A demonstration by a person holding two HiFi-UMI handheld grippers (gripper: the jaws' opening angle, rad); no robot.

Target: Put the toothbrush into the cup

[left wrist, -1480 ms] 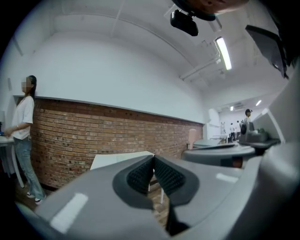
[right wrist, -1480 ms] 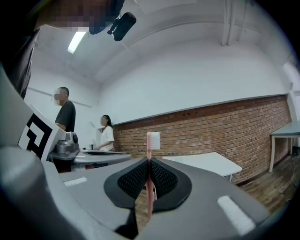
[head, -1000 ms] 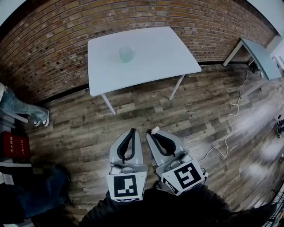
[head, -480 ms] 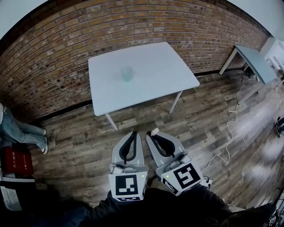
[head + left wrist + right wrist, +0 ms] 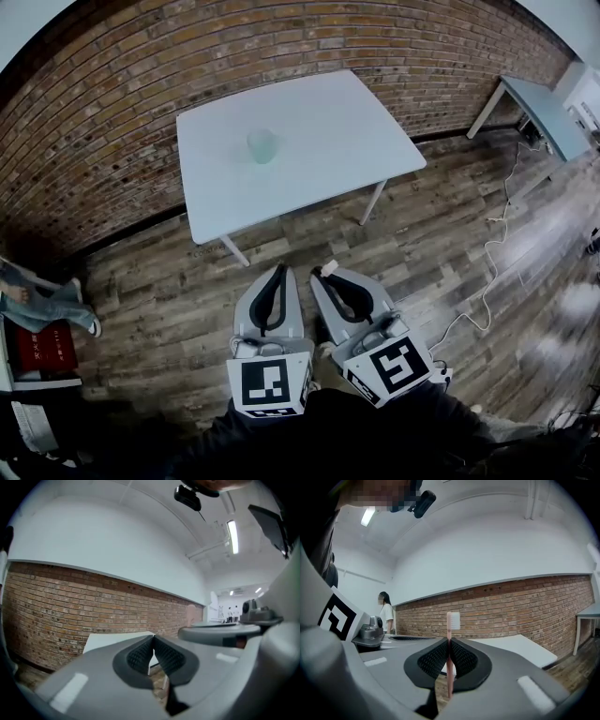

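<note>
Grasp done: right tool [image 5: 449,649] is pinching the slim pink plastic toothbrush [image 5: 449,629]; left tool [image 5: 153,642] is sitting pressed together, empty; the pale translucent cup [image 5: 262,145] is waiting well apart.

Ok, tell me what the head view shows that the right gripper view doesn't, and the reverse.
Head view only: the cup standing on the white table, and the marker cube on the right gripper. Right gripper view only: the pink handle of the toothbrush, pinched upright between that gripper's fingers, and a person standing in the background. Both: the table, the brick wall and the toothbrush's white head.
</note>
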